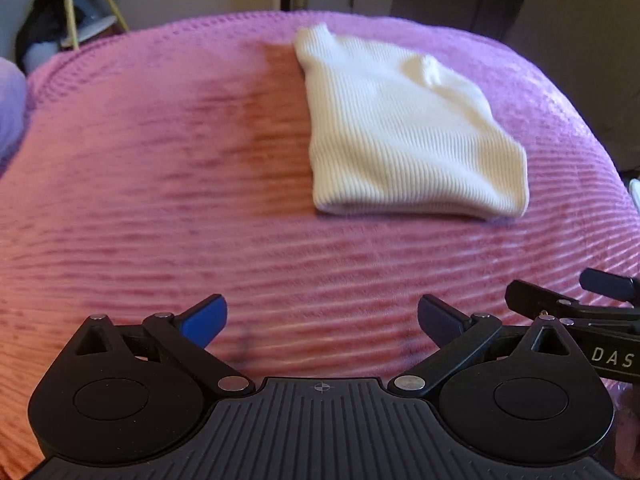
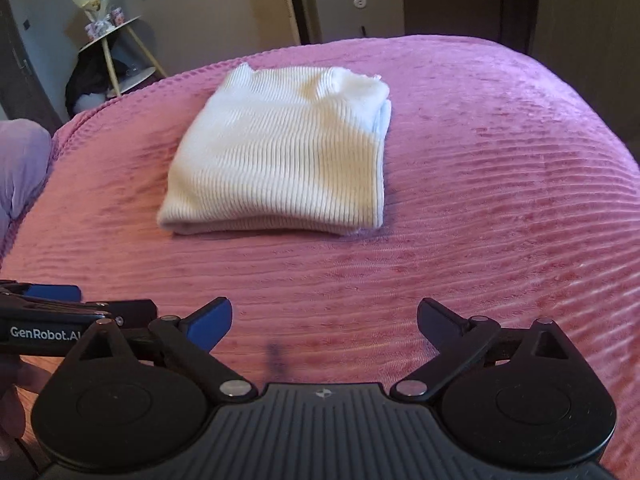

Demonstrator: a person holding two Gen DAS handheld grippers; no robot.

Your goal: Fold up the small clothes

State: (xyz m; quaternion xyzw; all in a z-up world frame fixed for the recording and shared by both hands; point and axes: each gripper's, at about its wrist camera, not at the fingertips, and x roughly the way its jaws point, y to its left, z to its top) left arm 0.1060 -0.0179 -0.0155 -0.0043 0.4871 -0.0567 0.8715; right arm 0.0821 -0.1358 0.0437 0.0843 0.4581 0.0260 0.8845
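While the white ribbed knit garment (image 2: pixel 280 152) lies folded into a compact, layered rectangle on the pink ridged plush blanket (image 2: pixel 500 208), we hold both tools back on the near side of it, well apart from its rounded fold edge. Our left gripper (image 1: pixel 322 322) has its blue-padded fingers (image 1: pixel 204 320) spread wide with nothing between them, and our right gripper (image 2: pixel 324 324) is spread just as wide and equally empty. We judge this stance to be a release posture: the garment looks finished or nearly so, so the tongs sit clear of it rather than pinching cloth. The two tools sit side by side, each one's tip showing at the edge of the other's view. The garment's far corners are uneven, with a small hump near the far edge, and we cannot tell how many layers lie beneath. Beyond the garment, a pale round side table (image 2: pixel 120 56) and a grey cabinet (image 2: pixel 360 16) stand past the blanket's far edge. Its underside is hidden, and motion blur softens its ribbing in the left view.
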